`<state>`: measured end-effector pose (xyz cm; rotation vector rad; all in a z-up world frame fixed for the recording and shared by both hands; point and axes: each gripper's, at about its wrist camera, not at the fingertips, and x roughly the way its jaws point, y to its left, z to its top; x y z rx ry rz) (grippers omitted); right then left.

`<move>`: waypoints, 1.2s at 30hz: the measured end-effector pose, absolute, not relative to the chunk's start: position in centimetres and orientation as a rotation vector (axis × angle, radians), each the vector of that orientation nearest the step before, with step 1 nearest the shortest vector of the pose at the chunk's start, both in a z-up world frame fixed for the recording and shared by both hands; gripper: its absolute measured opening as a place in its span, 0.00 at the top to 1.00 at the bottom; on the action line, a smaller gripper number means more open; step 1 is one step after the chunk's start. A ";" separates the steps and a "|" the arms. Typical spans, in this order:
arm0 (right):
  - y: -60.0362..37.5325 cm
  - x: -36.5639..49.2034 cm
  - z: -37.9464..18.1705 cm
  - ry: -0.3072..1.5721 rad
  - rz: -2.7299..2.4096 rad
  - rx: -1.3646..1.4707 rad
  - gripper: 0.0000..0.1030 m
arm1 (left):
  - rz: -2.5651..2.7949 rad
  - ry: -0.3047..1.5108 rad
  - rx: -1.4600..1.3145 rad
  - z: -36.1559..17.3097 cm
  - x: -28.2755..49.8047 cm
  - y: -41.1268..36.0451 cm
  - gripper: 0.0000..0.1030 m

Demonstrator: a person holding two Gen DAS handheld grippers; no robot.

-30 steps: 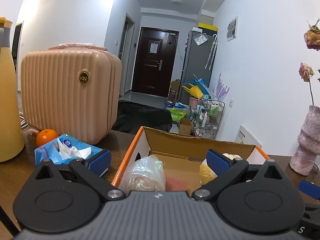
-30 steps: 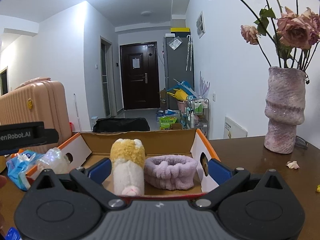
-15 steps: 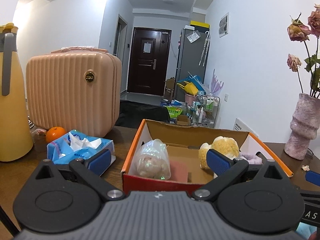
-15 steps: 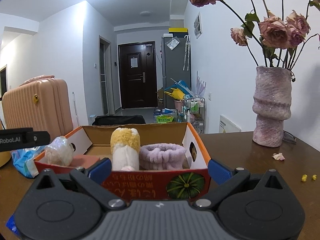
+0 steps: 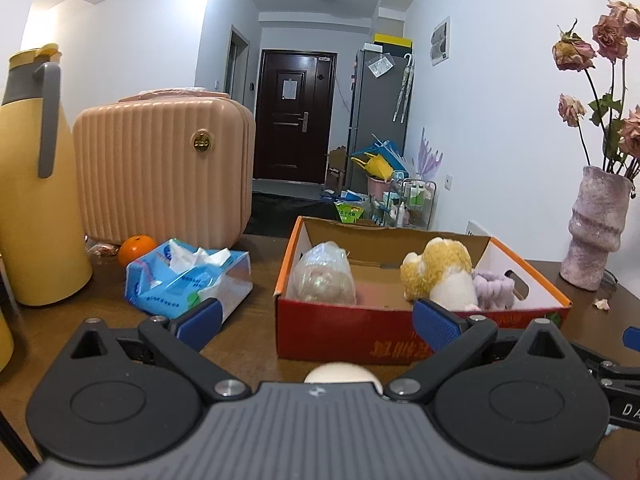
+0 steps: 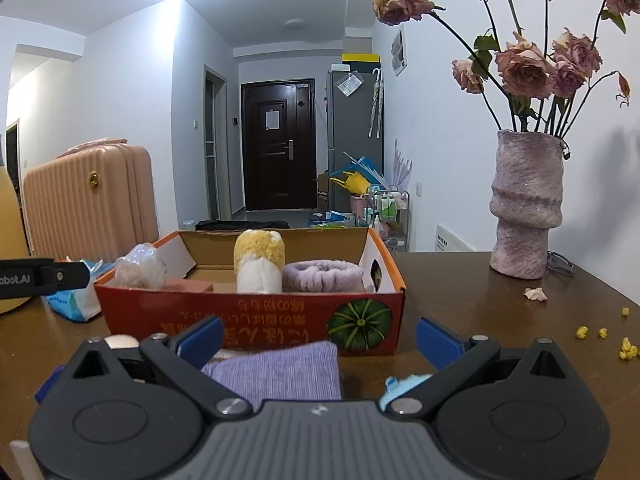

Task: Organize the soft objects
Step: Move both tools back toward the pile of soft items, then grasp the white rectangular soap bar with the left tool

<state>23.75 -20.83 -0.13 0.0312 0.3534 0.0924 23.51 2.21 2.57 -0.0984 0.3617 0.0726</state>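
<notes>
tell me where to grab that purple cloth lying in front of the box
Take the purple cloth by its far edge nearest the box, coming down from above with the open right gripper. It lies flat on the table, so probably only an edge gives the fingers something to pinch.

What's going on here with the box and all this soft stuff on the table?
A person holds two grippers, both open and empty, just short of the cardboard box. It already holds a bagged plush, a yellow-and-white plush and a purple headband. A folded purple cloth lies outside it, below the right gripper. The left gripper is beside the tissue pack.
</notes>
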 end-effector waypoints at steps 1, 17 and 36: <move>-20.9 23.4 -0.2 0.354 0.093 0.030 0.00 | 0.072 0.365 -0.096 2.5 23.2 2.3 0.00; -22.0 18.0 -0.8 0.381 0.093 0.007 0.00 | 0.066 0.440 -0.061 0.9 18.1 2.6 0.00; -23.0 15.2 -1.4 0.414 0.097 0.028 0.00 | 0.026 0.595 -0.008 -2.4 14.6 0.7 0.05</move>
